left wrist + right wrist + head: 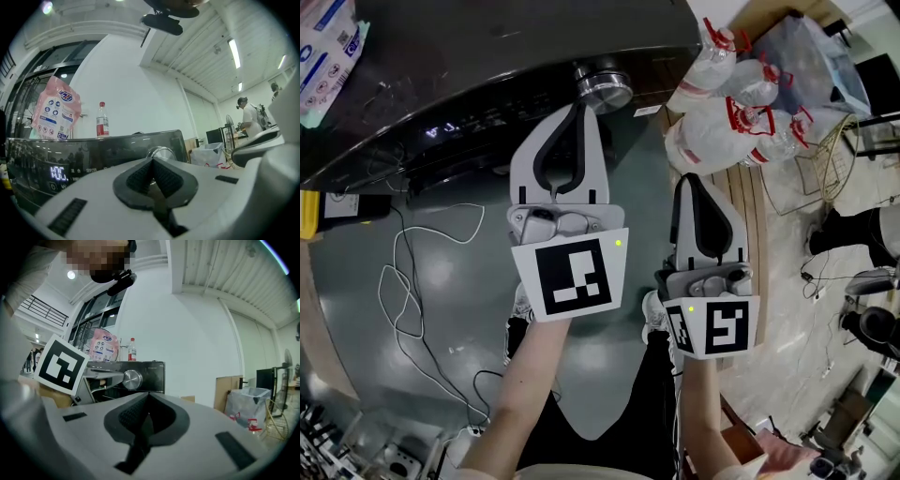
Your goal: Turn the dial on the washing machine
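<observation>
1. While the left tool [575,111] points at the dark front panel of the washing machine [487,56] in the upper half of the head view, its tip sits just beside the dial [602,86], at the dial's lower left. That view does not show whether the two touch.
2. In the left gripper view its two ribbed pads [138,178] are pressed together with nothing between them. The shiny rim of the dial shows directly above and behind the tip.
3. The right tool [689,183] is lower and further right in the head view, apart from the machine and over the grey floor [356,281].
4. Its jaws are likewise pressed together at the tip and pinch nothing. In the right gripper view the dial sits left of centre on the dark panel, well beyond the tip.
5. Lit digits [58,173] glow on the panel at the lower left of the left gripper view.
6. On top of the machine stand a pink pouch [56,115] and a clear bottle [102,120] with a red label.
7. Clear water jugs [741,103] with red handles lie piled at the upper right of the head view, and a white cable [412,281] loops over the floor at the left.
</observation>
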A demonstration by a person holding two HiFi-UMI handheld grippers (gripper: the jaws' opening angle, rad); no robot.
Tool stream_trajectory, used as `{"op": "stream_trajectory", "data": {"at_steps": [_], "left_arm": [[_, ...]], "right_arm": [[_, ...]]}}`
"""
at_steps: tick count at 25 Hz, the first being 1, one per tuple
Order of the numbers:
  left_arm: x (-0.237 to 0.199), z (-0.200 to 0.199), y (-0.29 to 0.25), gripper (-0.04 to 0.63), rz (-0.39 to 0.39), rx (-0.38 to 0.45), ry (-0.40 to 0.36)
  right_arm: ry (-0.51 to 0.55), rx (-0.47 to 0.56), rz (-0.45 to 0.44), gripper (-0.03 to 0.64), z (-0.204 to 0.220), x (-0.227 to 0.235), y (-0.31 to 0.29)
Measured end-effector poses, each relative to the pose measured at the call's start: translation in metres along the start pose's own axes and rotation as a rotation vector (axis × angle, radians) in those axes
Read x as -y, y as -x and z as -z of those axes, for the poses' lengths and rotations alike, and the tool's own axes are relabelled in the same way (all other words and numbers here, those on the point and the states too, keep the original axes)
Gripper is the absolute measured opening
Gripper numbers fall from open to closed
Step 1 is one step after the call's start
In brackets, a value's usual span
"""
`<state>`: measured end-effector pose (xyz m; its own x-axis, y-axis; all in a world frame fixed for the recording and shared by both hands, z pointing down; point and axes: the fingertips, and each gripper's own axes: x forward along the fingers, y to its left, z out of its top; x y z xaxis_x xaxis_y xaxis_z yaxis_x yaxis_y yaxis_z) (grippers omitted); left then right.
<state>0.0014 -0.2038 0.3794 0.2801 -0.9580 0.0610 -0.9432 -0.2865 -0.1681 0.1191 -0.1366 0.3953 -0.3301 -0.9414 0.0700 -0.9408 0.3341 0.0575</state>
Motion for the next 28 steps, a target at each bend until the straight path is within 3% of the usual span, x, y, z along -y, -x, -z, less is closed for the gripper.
{"op": "stream_trajectory", "data": {"at_steps": [11, 18, 28], "left_arm": [[0.001, -0.004, 0.0, -0.002, 0.0, -0.001, -0.025], [0.006, -0.018, -0.004, -0.002, 0.013, 0.039, -0.056], [0.008, -0.02, -0.004, -0.002, 0.01, 0.044, -0.041]], "right_arm": [[-0.007, 0.0, 0.012, 0.003, 0.002, 0.006, 0.004], [-0.011, -0.007, 0.017, 0.003, 0.008, 0.006, 0.007], [-0.013, -0.004, 0.034, 0.003, 0.004, 0.014, 0.01]]}}
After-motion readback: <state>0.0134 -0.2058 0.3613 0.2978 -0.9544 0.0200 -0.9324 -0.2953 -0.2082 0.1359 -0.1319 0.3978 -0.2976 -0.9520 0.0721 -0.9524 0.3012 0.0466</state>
